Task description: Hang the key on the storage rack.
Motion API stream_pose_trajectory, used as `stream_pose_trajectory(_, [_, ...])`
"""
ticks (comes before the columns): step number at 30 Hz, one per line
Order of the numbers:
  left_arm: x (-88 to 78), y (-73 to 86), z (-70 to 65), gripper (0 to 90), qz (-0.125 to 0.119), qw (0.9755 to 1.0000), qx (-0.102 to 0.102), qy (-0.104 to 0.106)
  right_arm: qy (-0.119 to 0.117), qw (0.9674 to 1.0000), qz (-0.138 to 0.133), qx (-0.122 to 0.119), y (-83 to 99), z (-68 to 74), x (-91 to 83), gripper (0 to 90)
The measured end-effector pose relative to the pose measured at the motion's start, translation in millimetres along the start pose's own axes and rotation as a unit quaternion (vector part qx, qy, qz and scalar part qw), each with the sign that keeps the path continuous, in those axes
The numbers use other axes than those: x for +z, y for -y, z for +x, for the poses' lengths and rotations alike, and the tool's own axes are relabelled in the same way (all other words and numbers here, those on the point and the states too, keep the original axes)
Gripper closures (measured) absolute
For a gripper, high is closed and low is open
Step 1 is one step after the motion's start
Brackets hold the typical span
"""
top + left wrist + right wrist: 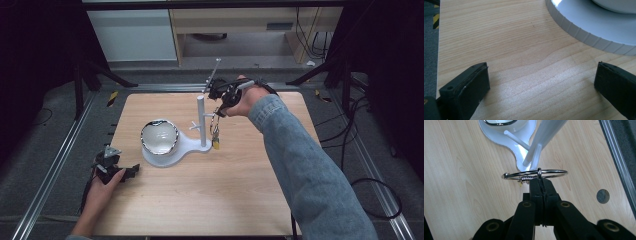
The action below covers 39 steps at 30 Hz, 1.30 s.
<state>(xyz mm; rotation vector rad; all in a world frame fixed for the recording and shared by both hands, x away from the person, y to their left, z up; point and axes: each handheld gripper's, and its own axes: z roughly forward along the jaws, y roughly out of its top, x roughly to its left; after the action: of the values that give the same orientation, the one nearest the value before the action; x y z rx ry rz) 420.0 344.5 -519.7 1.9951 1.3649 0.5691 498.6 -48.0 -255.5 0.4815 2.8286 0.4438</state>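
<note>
Up at twelve o'clock on the surface (240, 195), the right gripper (541, 181) is clenched on a metal bangle (535, 174), holding it just beside the white stand (201, 120). Down at eight o'clock, the left gripper (541, 82) rests released, nothing between its jaws.

Right tool (218, 111), seemingly gripping bracelet (215, 126)
</note>
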Motion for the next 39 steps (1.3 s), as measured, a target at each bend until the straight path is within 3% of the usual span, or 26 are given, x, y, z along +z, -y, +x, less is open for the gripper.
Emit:
stream_pose_trajectory(19, [0.0, 0.0, 0.0, 0.0, 0.000, 1.0000, 0.000, 0.000, -0.011, 0.9999, 0.007, 0.009, -4.8, -9.0, 7.3, 88.9])
stream_pose_trajectory(21, [0.0, 0.0, 0.0, 0.0, 0.000, 1.0000, 0.000, 0.000, -0.003, 0.9999, 0.007, 0.008, -5.6, -8.2, 7.4, 89.0])
stream_pose_trajectory(29, [0.0, 0.0, 0.0, 0.0, 0.000, 1.0000, 0.000, 0.000, -0.010, 0.9999, 0.003, 0.005, -6.6, -5.1, 3.7, 89.0])
stream_pose_trajectory(39, [0.0, 0.0, 0.0, 0.0, 0.000, 1.0000, 0.000, 0.000, -0.013, 0.9998, 0.017, 0.004, -12.9, -10.7, 10.4, 88.9])
